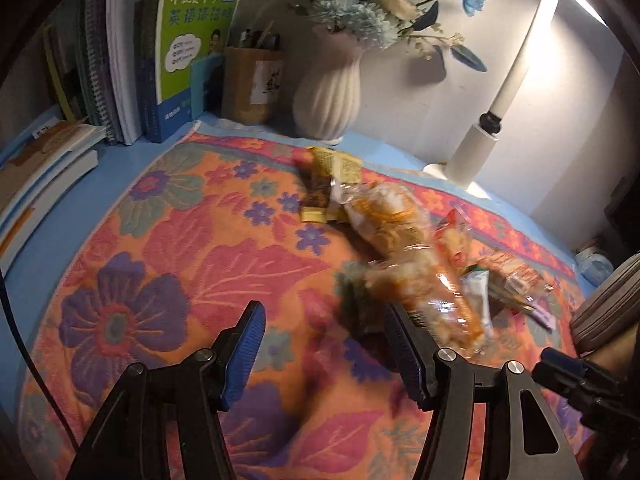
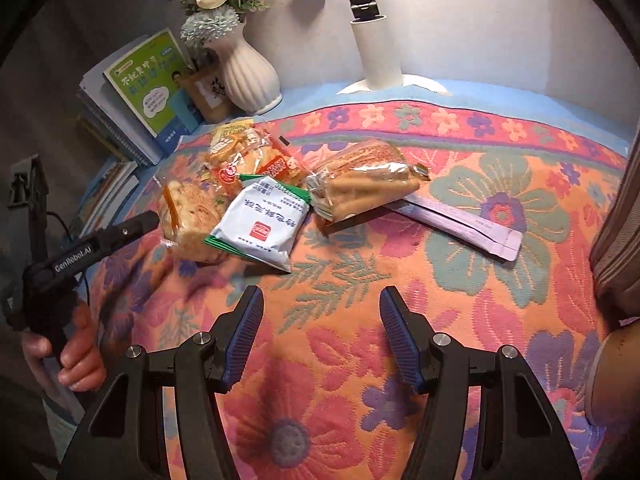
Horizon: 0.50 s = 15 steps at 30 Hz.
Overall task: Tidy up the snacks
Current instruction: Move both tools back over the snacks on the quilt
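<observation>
Right wrist: right gripper (image 2: 321, 300) spread, empty; white snack packet (image 2: 260, 224) above-left of fingertips, apart. Left wrist: left gripper (image 1: 324, 316) spread, empty; clear snack bag (image 1: 404, 248) just beyond right finger.

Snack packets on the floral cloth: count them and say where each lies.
6 visible, perhaps more hidden beneath. Yellow packet nearest the vase, red cracker bag, clear cake bag, white-green packet, biscuit-stick bag, flat purple sachet rightmost.
</observation>
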Motion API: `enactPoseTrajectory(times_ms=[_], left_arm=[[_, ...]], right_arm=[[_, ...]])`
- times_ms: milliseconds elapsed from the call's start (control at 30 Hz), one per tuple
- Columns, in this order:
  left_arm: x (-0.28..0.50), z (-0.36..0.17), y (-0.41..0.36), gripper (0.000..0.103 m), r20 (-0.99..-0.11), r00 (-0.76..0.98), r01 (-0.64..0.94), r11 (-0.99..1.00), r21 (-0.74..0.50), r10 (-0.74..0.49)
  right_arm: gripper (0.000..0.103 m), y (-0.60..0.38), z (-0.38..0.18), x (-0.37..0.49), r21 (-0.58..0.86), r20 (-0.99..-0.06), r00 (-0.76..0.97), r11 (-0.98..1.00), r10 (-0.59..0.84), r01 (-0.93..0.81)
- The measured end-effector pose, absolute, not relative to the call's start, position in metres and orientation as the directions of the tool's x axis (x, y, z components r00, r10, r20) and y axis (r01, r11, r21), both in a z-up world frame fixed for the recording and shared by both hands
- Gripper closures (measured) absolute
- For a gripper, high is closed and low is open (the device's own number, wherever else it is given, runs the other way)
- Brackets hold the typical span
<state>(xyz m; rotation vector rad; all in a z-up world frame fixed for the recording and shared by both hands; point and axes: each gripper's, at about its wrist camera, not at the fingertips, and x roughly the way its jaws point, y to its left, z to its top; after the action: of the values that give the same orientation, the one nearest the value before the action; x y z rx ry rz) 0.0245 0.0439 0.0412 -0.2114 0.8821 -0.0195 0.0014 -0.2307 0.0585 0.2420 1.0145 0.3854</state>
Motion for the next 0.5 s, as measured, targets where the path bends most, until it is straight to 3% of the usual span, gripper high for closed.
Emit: enactPoseTrajectory(times_ms=[67,167,400,500], left_arm=[[0.023,0.036,0.052,0.044,-0.781,0.618,-0.087,0.978,-0.19,-0.096],[0.018,0.04,0.053,0.044,-0.761,0.619,-0.055,0.956,-0.287,-0.193],[0.016,0.059,0.026,0.044,-0.656,0.65,0.055,0.885,-0.461,-0.383],[0.026,0.059,0.008,0.044,-0.665,0.65,0.045,0.892,-0.449,-0.368]], right_arm=[[0.043,-0.223,0.056,0.007,0.404,-0.772,0.448,0.892,0.451,-0.202],[0.043,-0.214,0.052,0.019,0.454,-0.763,0.421,0.87,0.491,-0.192],[0.043,-0.212,0.042,0.048,0.573,-0.72,0.418,0.814,0.555,-0.093],[0.043,-0.21,0.035,0.061,0.599,-0.71,0.427,0.799,0.56,-0.051]])
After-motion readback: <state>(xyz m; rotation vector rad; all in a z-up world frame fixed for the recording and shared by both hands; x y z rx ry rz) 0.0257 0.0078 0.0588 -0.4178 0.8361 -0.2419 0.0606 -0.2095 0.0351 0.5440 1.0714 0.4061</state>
